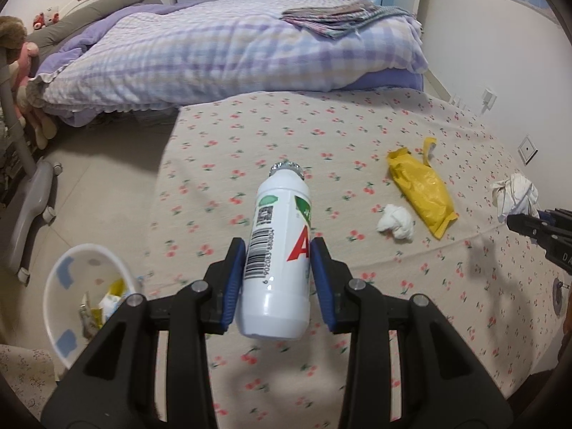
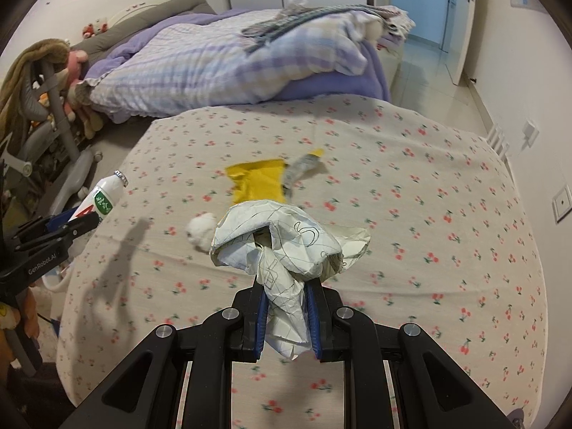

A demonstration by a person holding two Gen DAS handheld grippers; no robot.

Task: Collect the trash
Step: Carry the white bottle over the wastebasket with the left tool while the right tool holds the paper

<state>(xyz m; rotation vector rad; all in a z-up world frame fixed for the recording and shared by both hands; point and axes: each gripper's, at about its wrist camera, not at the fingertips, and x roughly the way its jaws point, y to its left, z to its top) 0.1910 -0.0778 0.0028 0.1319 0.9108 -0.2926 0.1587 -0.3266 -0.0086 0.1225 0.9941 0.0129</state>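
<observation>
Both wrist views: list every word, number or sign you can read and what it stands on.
"GenRobot.AI": side of the left gripper.
"A", large and red, cut off: white bottle.
"DA", cut off: right gripper.
Barcode digits and green label print on the bottle: too small to read.
Scribbles on the crumpled paper: no legible words.

White bottle (image 1: 277,250) held aloft, crumpled paper (image 2: 286,250) gripped, yellow wrapper (image 1: 422,193) lying

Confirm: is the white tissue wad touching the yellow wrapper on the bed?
Apart. The left wrist view shows a strip of cherry-print sheet between the tissue wad and the yellow wrapper.
</observation>
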